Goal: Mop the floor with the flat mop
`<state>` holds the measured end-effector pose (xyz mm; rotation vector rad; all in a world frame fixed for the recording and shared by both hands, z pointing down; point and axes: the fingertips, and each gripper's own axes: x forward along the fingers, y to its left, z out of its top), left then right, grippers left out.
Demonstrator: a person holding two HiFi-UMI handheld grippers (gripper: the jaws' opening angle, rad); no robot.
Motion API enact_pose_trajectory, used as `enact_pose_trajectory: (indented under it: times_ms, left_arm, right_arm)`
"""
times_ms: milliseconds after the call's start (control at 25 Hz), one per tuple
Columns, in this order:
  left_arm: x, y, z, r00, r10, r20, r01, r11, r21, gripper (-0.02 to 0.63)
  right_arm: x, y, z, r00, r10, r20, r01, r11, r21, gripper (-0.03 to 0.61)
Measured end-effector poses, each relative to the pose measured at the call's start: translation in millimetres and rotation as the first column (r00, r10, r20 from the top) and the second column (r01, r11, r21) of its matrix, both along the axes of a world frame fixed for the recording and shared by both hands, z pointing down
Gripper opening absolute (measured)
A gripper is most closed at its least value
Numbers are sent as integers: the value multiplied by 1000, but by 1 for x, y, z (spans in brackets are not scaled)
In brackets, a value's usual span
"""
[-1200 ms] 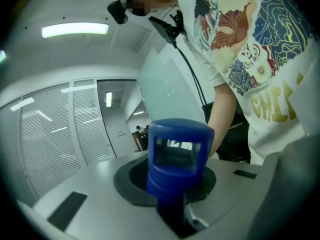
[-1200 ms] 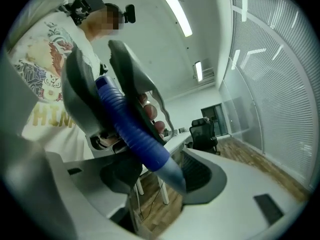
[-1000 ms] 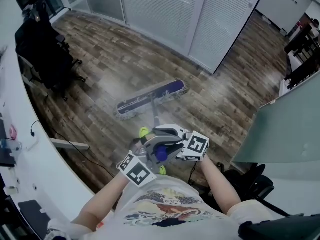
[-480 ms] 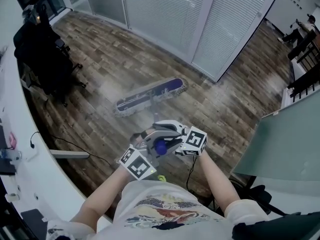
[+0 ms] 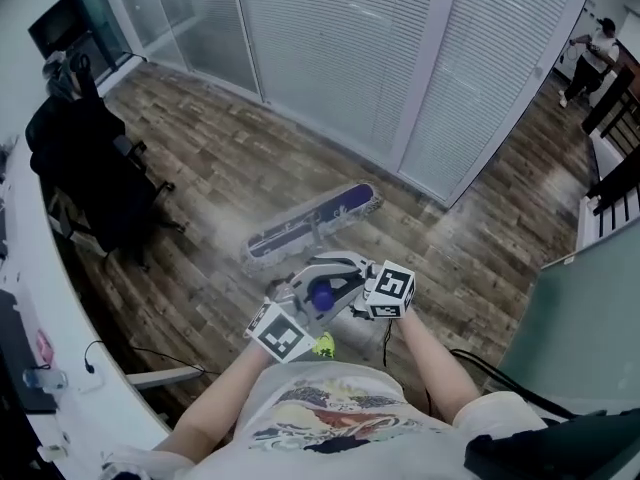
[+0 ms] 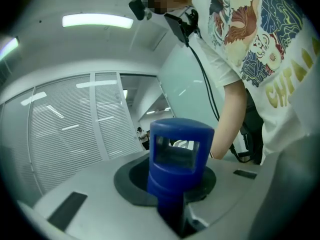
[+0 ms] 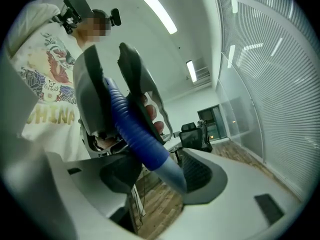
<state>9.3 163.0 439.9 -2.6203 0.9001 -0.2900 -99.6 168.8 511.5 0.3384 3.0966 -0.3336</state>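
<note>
The flat mop's head (image 5: 312,223), purple on top with a pale fringe, lies on the wooden floor ahead of the person. Its thin pole (image 5: 314,251) rises toward both grippers at chest height. My left gripper (image 5: 308,308) is shut on the blue end cap (image 6: 177,151) at the top of the handle. Just beyond it, my right gripper (image 5: 340,286) is closed round the ribbed blue grip (image 7: 134,130), which slants across between its jaws. In the left gripper view my left gripper (image 6: 172,186) fills the lower half. In the right gripper view the pole leaves my right gripper (image 7: 161,178) downward.
A black office chair (image 5: 85,158) stands at the left beside a curved white desk (image 5: 25,308). Glass partitions with blinds (image 5: 400,58) run along the far side. A frosted panel (image 5: 585,318) is at the right. A cable (image 5: 140,353) lies on the floor. A person (image 5: 598,43) walks far right.
The whole view has shifted as the person walked on with the mop sliding over the floor along the blinds. Both grippers have kept the same hold on the handle.
</note>
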Motion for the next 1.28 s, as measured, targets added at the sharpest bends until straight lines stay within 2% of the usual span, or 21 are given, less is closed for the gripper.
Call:
enact_pose_trajectory:
  times_ms: [520, 720, 840, 960, 1120, 1280]
  left_arm:
    - [-85, -164, -5, 997, -64, -39, 65, 998, 24, 40]
    - [-114, -242, -3, 996, -82, -18, 82, 997, 7, 40]
    - [-135, -292, -15, 996, -93, -10, 93, 996, 18, 40]
    - [-146, -331, -28, 991, -128, -41, 129, 991, 37, 43]
    - [-144, -357, -31, 989, -133, -60, 134, 991, 14, 43]
    - [-142, -347, -25, 990, -129, -59, 128, 992, -16, 54]
  right_arm:
    - [-83, -160, -1, 999, -43, 16, 43, 999, -3, 238]
    - [-111, -235, -2, 998, -68, 4, 68, 998, -7, 239]
    - [-131, -285, -10, 998, -64, 15, 64, 998, -13, 239]
    - [-142, -319, -19, 996, -86, 19, 87, 996, -18, 239]
    - [-139, -344, -25, 996, -85, 11, 85, 996, -15, 238]
    - [-137, -335, -24, 998, -56, 19, 57, 997, -45, 238]
